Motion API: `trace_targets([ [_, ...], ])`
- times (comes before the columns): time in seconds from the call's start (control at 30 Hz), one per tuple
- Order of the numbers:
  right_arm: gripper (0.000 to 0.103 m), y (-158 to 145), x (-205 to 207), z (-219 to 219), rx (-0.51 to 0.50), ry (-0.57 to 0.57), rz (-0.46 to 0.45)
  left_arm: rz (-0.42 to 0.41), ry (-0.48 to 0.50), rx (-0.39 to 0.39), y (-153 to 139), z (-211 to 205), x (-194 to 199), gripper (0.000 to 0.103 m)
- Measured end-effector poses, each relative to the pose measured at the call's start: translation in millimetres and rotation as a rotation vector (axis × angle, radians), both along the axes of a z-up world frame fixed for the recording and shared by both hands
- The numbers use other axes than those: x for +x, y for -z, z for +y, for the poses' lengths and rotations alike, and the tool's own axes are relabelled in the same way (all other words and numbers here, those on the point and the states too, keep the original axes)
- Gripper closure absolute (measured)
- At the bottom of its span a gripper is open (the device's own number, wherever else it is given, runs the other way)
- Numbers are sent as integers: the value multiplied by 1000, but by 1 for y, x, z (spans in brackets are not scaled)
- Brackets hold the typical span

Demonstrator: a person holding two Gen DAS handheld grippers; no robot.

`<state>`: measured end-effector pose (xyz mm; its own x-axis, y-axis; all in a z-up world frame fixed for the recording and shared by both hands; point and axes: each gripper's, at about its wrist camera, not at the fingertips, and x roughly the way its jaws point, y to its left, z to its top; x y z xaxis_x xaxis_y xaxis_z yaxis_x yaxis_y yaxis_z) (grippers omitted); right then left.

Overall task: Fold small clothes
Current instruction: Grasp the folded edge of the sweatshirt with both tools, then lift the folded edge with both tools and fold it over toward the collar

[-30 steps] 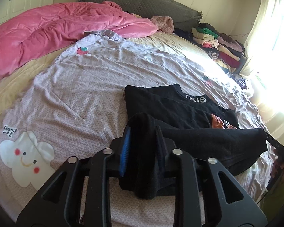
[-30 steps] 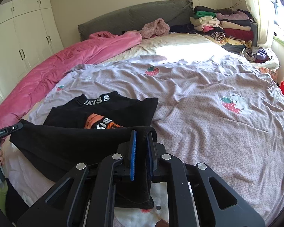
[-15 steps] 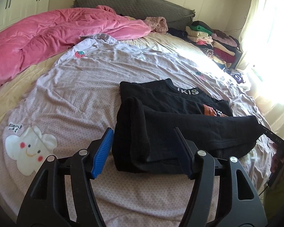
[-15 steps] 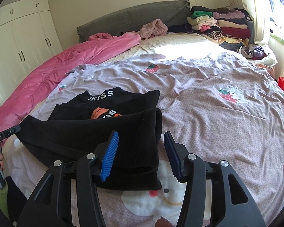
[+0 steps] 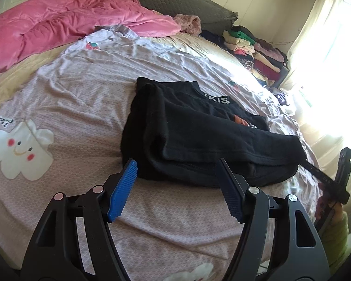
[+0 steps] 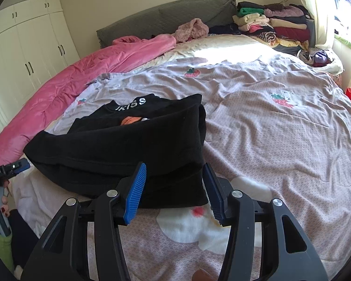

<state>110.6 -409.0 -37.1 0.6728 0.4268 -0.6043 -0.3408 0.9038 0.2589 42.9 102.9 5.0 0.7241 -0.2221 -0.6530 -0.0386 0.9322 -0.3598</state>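
A small black garment [image 5: 199, 135] with white collar lettering and an orange print lies folded over on the lilac bedsheet [image 5: 70, 98]. Its bottom half is laid up over the chest. My left gripper [image 5: 175, 182] is open and empty just in front of the fold's near left corner. In the right wrist view the same garment [image 6: 128, 145] lies ahead; my right gripper [image 6: 175, 185] is open and empty, its jaws on either side of the near right corner without gripping it. The other gripper [image 6: 9, 168] shows at the left edge.
A pink duvet [image 5: 58, 25] is bunched at the bed's far left. A stack of folded clothes [image 6: 273, 23] stands at the far right by the window. A grey headboard [image 6: 163, 21] runs along the back. White wardrobes [image 6: 23, 53] stand left.
Both grippers were shut on the garment's hem, then opened and let it drop onto the garment. Both have since pulled back toward me.
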Motion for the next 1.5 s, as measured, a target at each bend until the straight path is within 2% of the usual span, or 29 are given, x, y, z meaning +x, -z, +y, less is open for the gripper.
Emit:
trace_targets([
  [0.1, 54, 2, 5, 1, 3, 1, 12, 3, -3, -6, 0, -1, 11, 42],
  [0.2, 54, 4, 16, 2, 1, 9, 31, 36, -8, -6, 5, -2, 33, 50],
  [0.23, 55, 5, 19, 2, 15, 7, 37, 46, -8, -8, 7, -2, 37, 62],
  [0.27, 62, 5, 21, 1, 22, 6, 42, 55, -6, -8, 9, -3, 42, 81],
  [0.3, 71, 5, 24, 1, 23, 11, 45, 62, -3, -5, 11, -3, 48, 93],
  [0.33, 87, 4, 27, 1, 16, 11, 46, 65, -1, -5, 12, -3, 51, 101],
  [0.43, 92, -5, 32, 1, 18, -1, 22, 64, -1, -42, 10, 3, 60, 101],
  [0.53, 94, -18, 39, -1, 36, -6, -11, 31, -11, -54, -2, 11, 68, 102],
  [0.73, 95, -47, 71, -7, 124, 13, -55, -36, -61, -125, -33, 34, 93, 102],
  [0.8, 95, -53, 85, -4, 138, 17, -61, -38, -77, -113, -38, 36, 105, 102],
  [0.97, 95, -43, 131, 1, 177, 51, 20, 17, -104, -108, -24, 41, 141, 101],
  [1.1, 95, -26, 157, 11, 132, 77, 67, 65, -133, -127, -1, 47, 162, 101],
  [1.2, 92, -9, 169, 14, 118, 103, 110, 73, -145, -161, 16, 52, 168, 94],
  [1.27, 78, -1, 172, 13, 119, 128, 126, 31, -137, -190, 19, 57, 163, 70],
  [1.33, 69, 2, 170, 9, 125, 147, 119, -18, -148, -199, 18, 64, 153, 58],
  [1.37, 60, 1, 169, 6, 125, 159, 111, -36, -158, -209, 15, 69, 148, 58],
  [1.43, 58, -1, 161, 0, 132, 174, 79, -62, -175, -201, 8, 76, 138, 58],
  [1.5, 58, -6, 153, -2, 104, 188, 49, -76, -177, -131, -3, 73, 131, 58],
])
